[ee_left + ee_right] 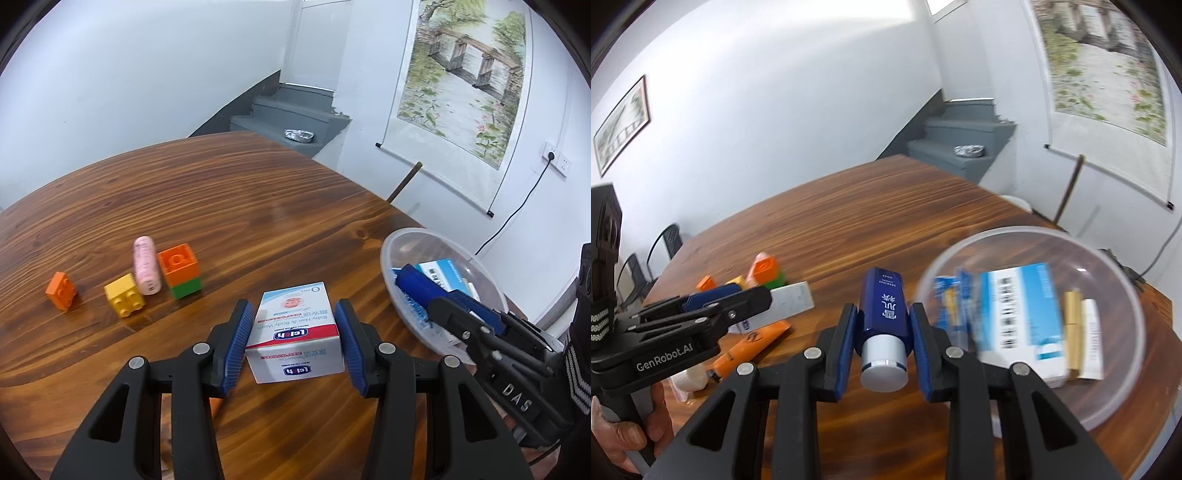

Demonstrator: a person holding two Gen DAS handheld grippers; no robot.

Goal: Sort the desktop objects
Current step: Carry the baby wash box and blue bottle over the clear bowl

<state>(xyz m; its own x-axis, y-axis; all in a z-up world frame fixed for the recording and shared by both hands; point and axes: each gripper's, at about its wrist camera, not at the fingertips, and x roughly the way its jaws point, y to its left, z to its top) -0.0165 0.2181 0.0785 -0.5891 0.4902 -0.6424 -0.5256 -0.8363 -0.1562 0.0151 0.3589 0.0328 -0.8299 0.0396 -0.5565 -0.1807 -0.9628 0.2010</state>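
Note:
My left gripper (291,308) is shut on a white baby-wash box (295,332), which its blue pads hold just above the wooden table (258,206). My right gripper (883,309) is shut on a dark blue bottle (884,306) with a silver cap, held beside the rim of a clear plastic bowl (997,236). In the left wrist view the right gripper (436,306) carries the bottle (417,284) over that bowl (406,243). The right wrist view shows the left gripper (753,295) with the box (792,301), in a person's hand (620,435).
An orange brick (61,290), a yellow brick (123,295), a pink roll (146,271) and an orange-on-green brick stack (179,269) stand at the left. An orange tube (750,345) lies near the front. The bowl holds a blue-white box (1019,306) and a gold tube (1073,332).

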